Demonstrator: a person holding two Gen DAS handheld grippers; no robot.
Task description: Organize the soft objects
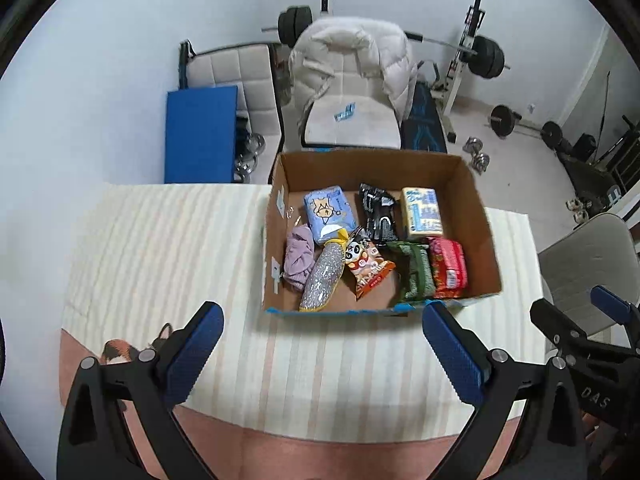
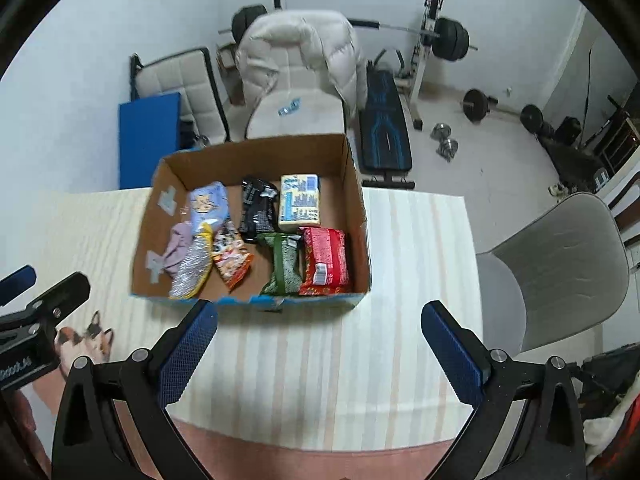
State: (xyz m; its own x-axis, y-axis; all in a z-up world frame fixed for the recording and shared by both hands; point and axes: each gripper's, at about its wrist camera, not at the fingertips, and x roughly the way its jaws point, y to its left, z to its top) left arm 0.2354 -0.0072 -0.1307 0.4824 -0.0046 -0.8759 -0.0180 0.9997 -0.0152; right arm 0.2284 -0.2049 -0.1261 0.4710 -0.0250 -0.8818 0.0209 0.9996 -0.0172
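An open cardboard box (image 1: 476,220) (image 2: 356,200) stands on the striped tablecloth. It holds several soft items: a lilac cloth (image 1: 298,258), a glittery silver pouch (image 1: 323,278), a light blue tissue pack (image 1: 330,214), a panda snack bag (image 1: 366,266), a black packet (image 1: 378,210), a yellow-blue pack (image 1: 423,212), a green packet (image 1: 416,270) and a red packet (image 1: 448,266). My left gripper (image 1: 322,354) is open and empty, in front of the box. My right gripper (image 2: 318,354) is open and empty, also in front of the box. The right gripper shows at the left wrist view's right edge (image 1: 576,320).
The table (image 1: 160,240) is covered by a striped cloth with a cat print (image 1: 120,350). Behind it stand a chair with a white jacket (image 1: 352,60), a blue mat (image 1: 200,132) and a weight bench (image 2: 384,136). A grey chair (image 2: 560,264) is at the right.
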